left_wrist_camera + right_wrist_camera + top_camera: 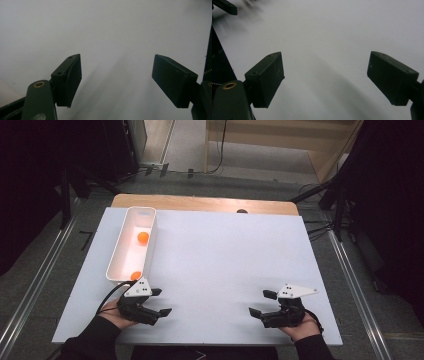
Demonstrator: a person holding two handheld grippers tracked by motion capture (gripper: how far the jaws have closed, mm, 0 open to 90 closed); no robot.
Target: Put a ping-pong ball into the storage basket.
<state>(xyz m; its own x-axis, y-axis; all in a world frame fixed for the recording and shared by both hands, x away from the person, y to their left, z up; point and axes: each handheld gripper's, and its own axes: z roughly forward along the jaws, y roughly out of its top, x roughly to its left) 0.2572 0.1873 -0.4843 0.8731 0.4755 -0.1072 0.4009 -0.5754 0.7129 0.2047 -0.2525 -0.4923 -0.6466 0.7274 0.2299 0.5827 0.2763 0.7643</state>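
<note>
Both tools parked wide, nothing held; balls lie in bin.

The left tool (pixel 159 301) and right tool (pixel 263 303) are held low over the near edge of the white worktop (pixel 220 255), jaws spread and empty, tips turned inward toward each other; in both gripper views bare sheet is seen between the jaws. Such a symmetric, idle stance is judged a rest position. Just beyond the left tool a white bin (pixel 131 245) is set lengthwise along the left side, within that tool's easy reach. Two orange balls are seen inside it: far ball (pixel 143 238) mid-bin, near ball (pixel 135 275) at the near wall.
</note>
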